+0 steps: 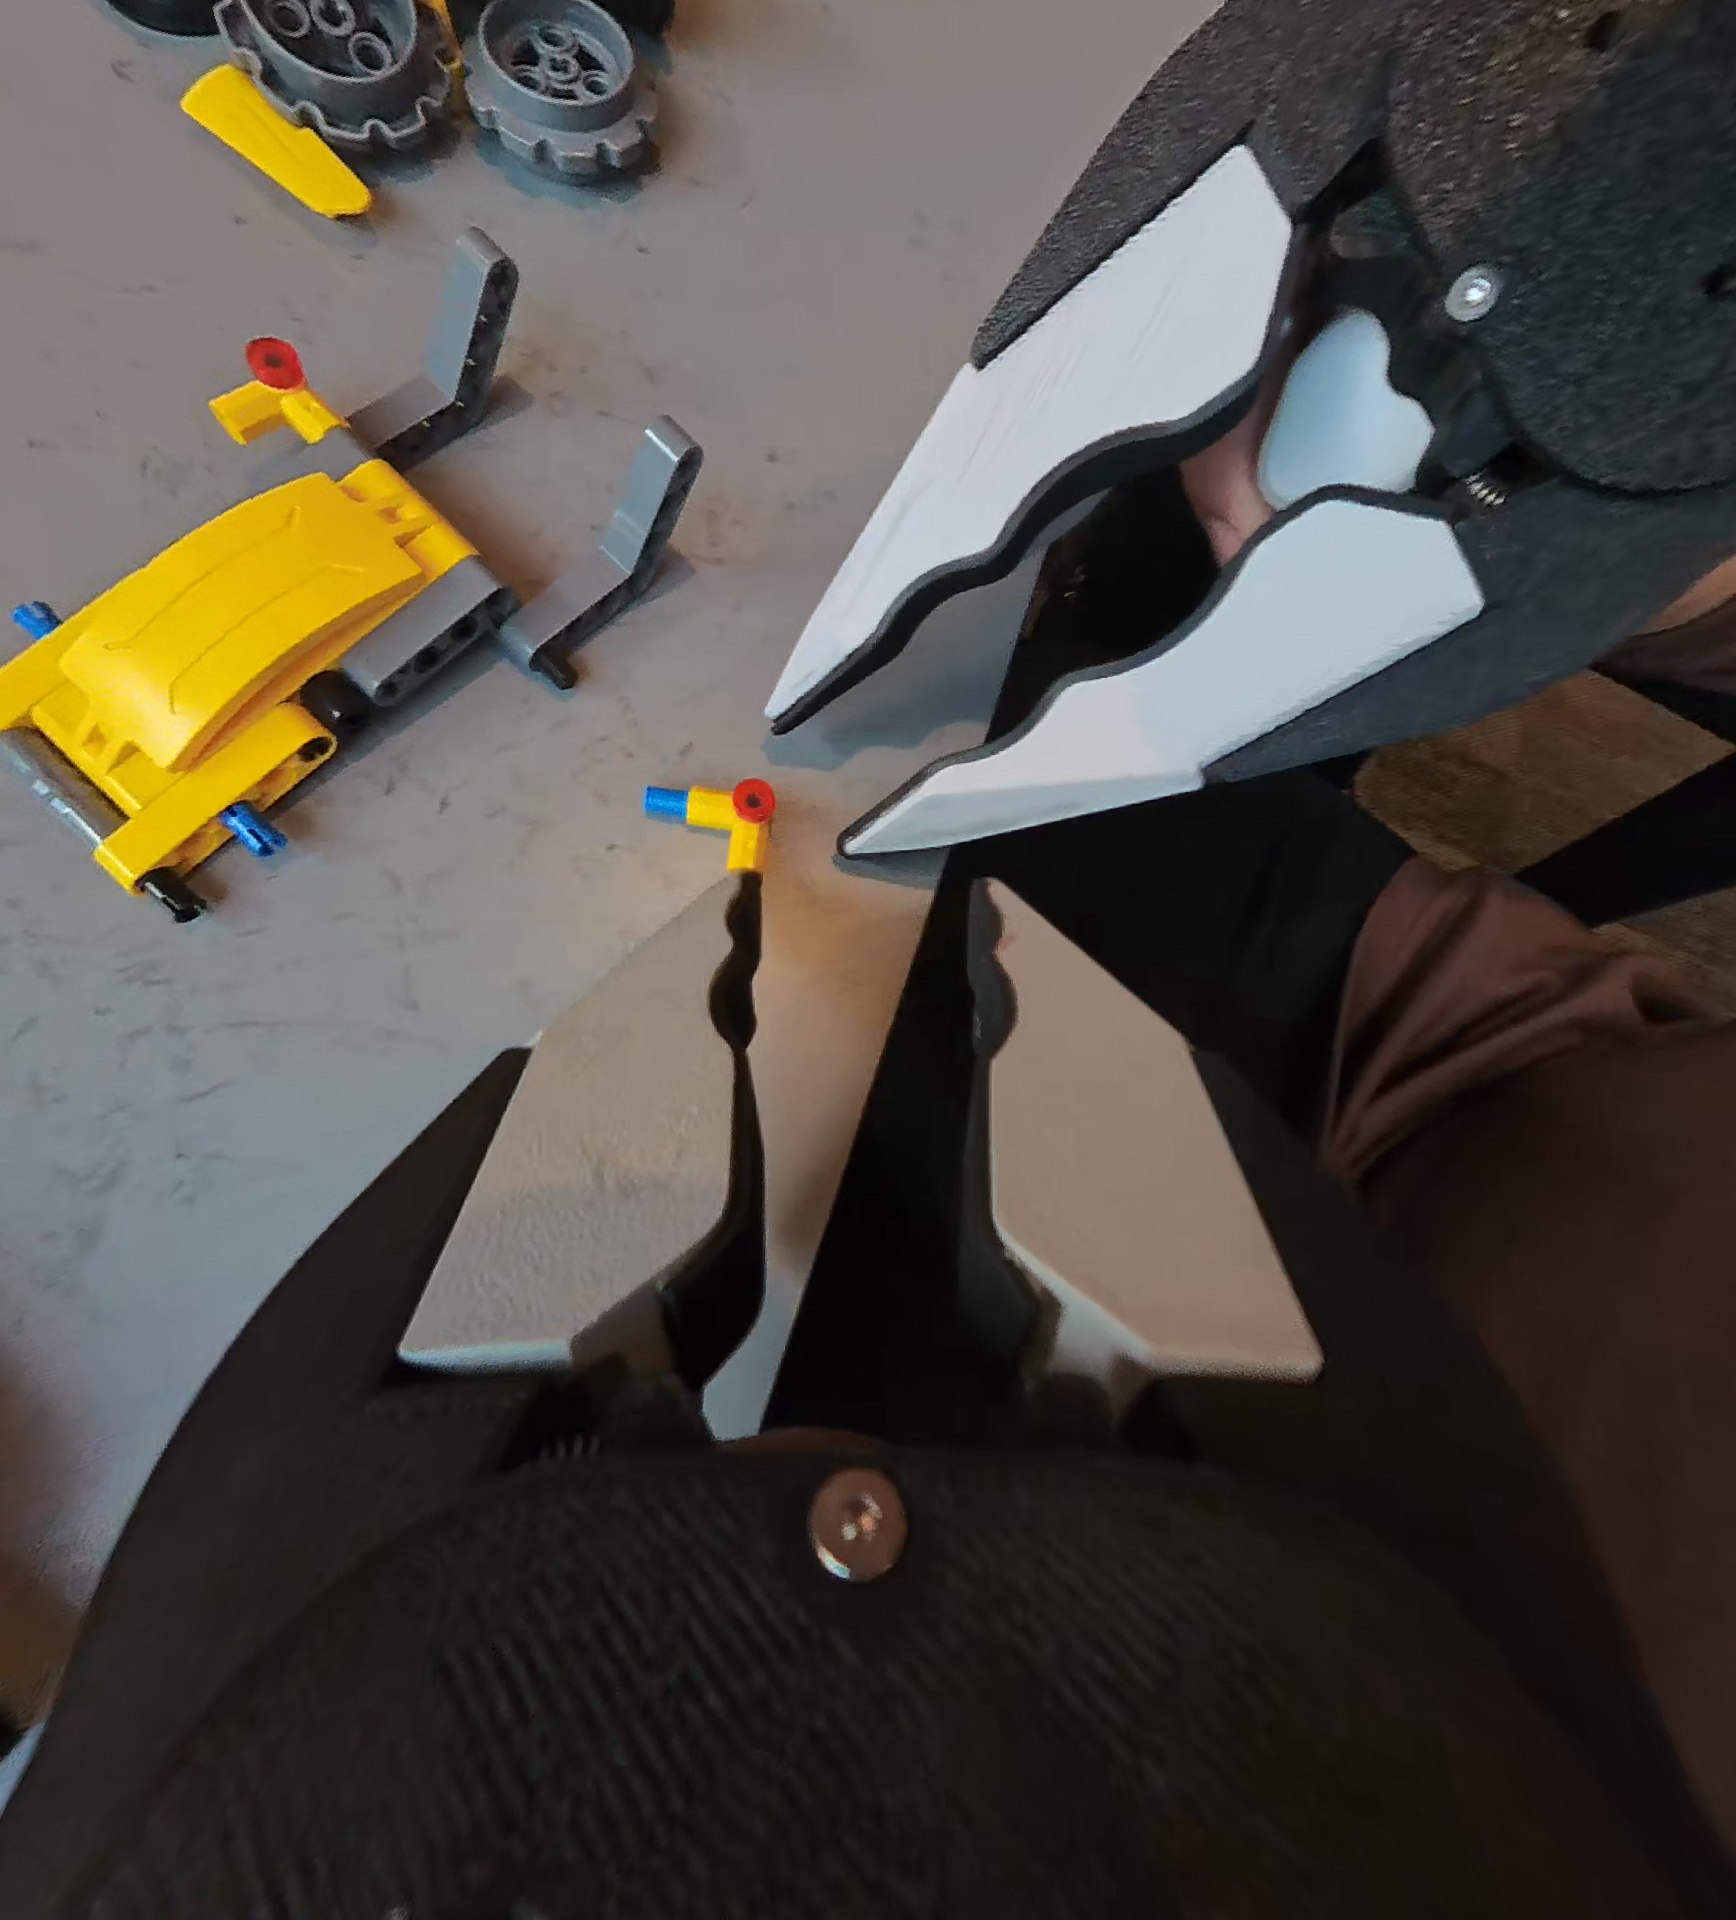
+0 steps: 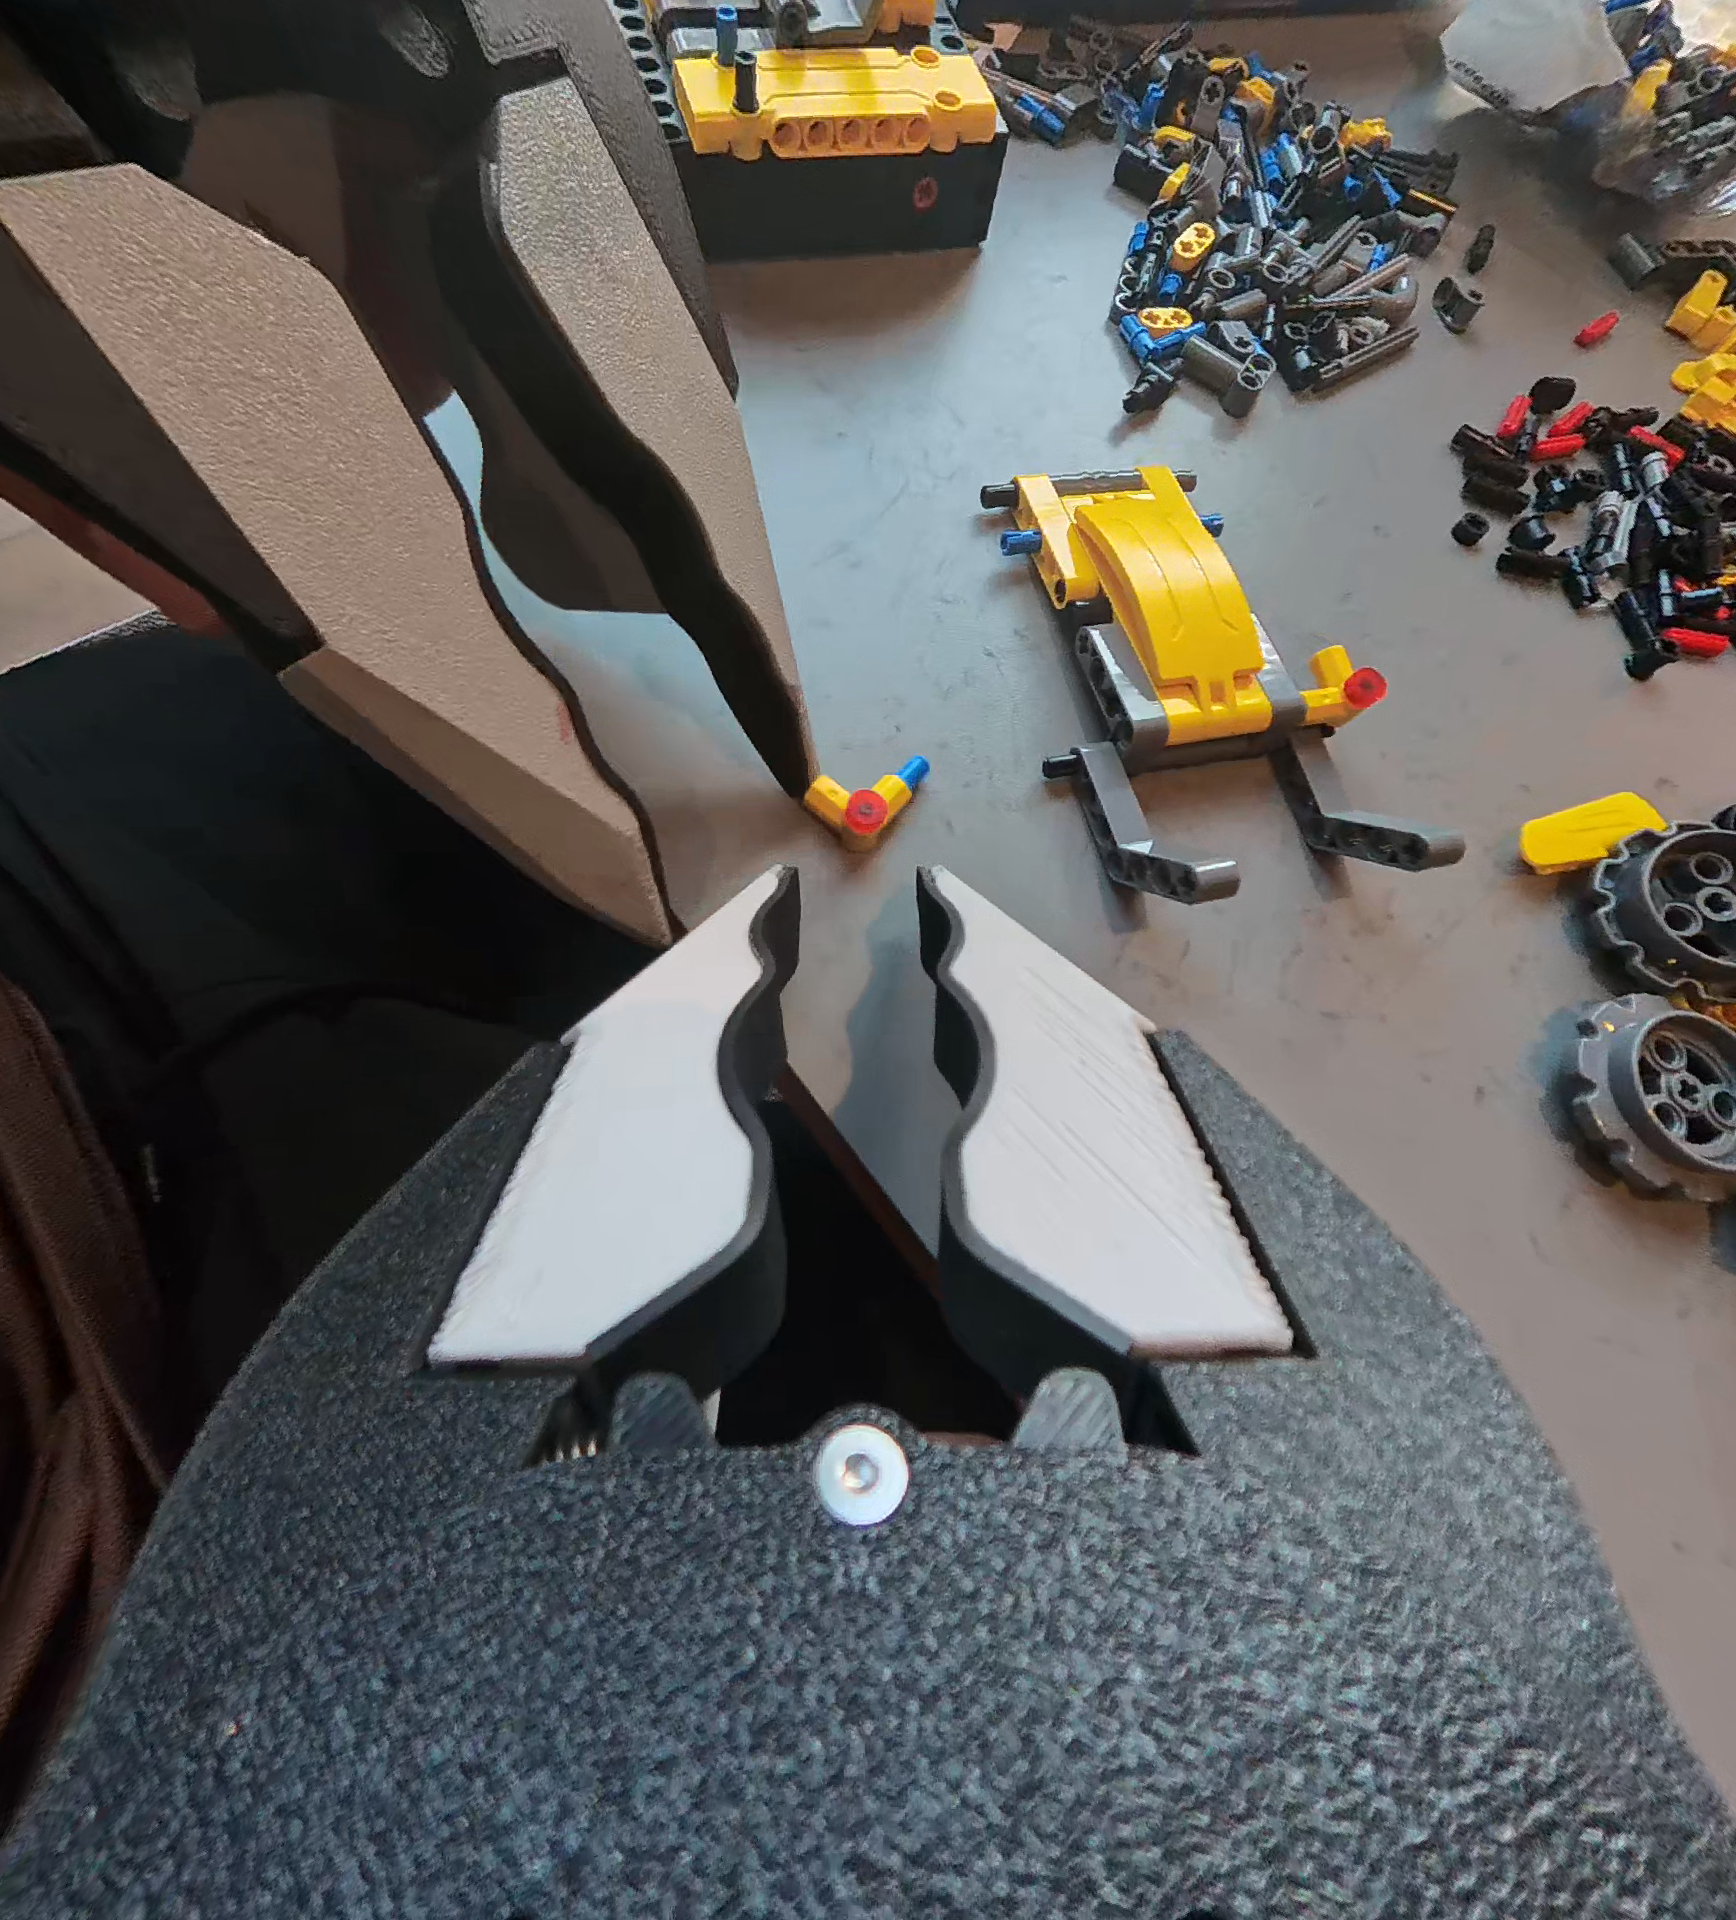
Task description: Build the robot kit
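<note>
The left gripper [image 1: 848, 883], jaws apart and empty, has one fingertip touching the yellow elbow [image 1: 734, 816] on the table [image 1: 220, 1039]. The right gripper [image 2: 856, 883], slightly open and empty, hovers just before it. Close gently; the piece could skid.

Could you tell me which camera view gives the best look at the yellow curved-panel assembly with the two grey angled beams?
The right wrist view: the yellow curved-panel assembly lies whole and unobstructed on the grey table, both angled beams visible. The left wrist view also shows it, but toward the left edge and more distorted.
</note>
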### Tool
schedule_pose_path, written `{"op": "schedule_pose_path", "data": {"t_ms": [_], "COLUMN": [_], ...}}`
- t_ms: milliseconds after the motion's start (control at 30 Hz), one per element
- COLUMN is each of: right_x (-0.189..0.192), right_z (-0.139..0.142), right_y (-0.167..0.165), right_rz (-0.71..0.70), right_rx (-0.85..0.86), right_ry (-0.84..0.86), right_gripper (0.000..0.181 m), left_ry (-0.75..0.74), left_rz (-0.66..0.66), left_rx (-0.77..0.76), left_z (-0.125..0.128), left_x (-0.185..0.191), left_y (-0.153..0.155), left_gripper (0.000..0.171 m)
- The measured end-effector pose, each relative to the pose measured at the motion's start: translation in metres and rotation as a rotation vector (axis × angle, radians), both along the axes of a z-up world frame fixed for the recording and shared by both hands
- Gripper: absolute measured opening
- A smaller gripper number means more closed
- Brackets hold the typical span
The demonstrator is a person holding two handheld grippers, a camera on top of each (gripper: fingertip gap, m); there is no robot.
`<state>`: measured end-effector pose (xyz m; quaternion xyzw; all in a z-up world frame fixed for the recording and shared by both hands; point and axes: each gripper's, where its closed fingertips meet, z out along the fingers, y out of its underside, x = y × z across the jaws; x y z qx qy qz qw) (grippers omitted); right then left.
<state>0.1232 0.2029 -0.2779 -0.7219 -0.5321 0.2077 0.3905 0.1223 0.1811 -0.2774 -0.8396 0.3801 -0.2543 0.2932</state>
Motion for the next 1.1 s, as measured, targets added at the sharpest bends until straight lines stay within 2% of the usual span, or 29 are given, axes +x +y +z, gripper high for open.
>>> {"op": "schedule_pose_path", "data": {"t_ms": [100, 200, 300, 433, 600, 733, 800, 833, 900, 1000, 1100], "right_x": [0.001, 0.001, 0.003, 0.011, 0.019, 0.017, 0.016, 0.015, 0.018, 0.025, 0.027], "right_z": [0.0, 0.004, 0.009, 0.01, 0.003, 0.001, 0.001, 0.001, -0.002, 0.001, 0.007], "right_y": [0.0, 0.0, 0.001, 0.001, -0.006, -0.009, -0.01, -0.011, -0.01, -0.003, -0.004], "right_rz": [0.004, 0.042, 0.08, 0.092, 0.122, 0.141, 0.163, 0.173, 0.187, 0.159, 0.157], "right_rx": [0.004, 0.059, 0.12, 0.111, 0.049, 0.048, 0.05, 0.052, 0.044, 0.055, 0.051], "right_ry": [-0.002, -0.021, -0.051, -0.066, -0.076, -0.09, -0.089, -0.091, -0.12, -0.156, -0.141], "right_gripper": [0.022, 0.022, 0.015, 0.014, 0.009, 0.009, 0.009, 0.009, 0.005, 0.004, 0.004], "left_ry": [0.007, 0.089, 0.234, 0.287, 0.43, 0.467, 0.427, 0.429, 0.43, 0.351, 0.216], "left_rz": [0.012, -0.001, -0.023, -0.148, -0.31, -0.425, -0.444, -0.429, -0.313, -0.119, -0.101], "left_rx": [-0.001, 0.055, 0.176, 0.287, 0.254, 0.17, 0.144, 0.127, 0.067, -0.038, -0.054], "left_z": [0.0, 0.003, 0.018, 0.042, 0.017, -0.004, -0.004, -0.005, -0.006, -0.007, -0.003], "left_x": [-0.004, -0.021, -0.047, -0.053, -0.055, -0.05, -0.044, -0.044, -0.046, -0.04, -0.024], "left_y": [0.002, 0.01, 0.037, 0.076, 0.109, 0.105, 0.105, 0.106, 0.107, 0.096, 0.075], "left_gripper": [0.037, 0.042, 0.048, 0.061, 0.066, 0.067, 0.061, 0.059, 0.052, 0.054, 0.056]}}
